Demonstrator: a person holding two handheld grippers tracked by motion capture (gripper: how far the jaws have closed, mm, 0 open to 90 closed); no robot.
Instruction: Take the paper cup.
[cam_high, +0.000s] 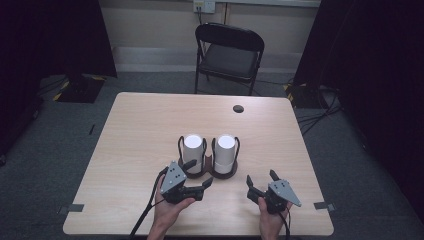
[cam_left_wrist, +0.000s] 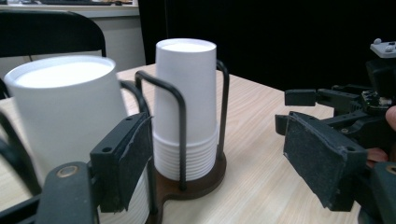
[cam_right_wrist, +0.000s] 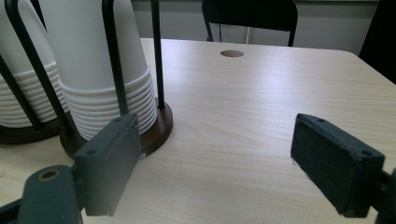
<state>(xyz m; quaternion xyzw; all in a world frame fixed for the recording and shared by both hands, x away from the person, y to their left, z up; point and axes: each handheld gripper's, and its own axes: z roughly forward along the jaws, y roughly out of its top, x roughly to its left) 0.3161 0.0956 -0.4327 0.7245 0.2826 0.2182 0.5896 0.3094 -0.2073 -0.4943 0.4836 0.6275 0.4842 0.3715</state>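
Two stacks of upturned white paper cups stand in a black wire holder with a brown base at the table's middle front: the left stack and the right stack. My left gripper is open just in front of the left stack, with nothing between its pads. In the left gripper view that gripper has the near stack behind its left pad and the far stack ahead. My right gripper is open to the right of the holder. In the right gripper view that gripper faces bare table, beside a stack.
A black folding chair stands behind the table's far edge. A round cable hole sits at the back right of the tabletop. Grey tape marks lie by the front corners. Dark curtains and floor cables flank both sides.
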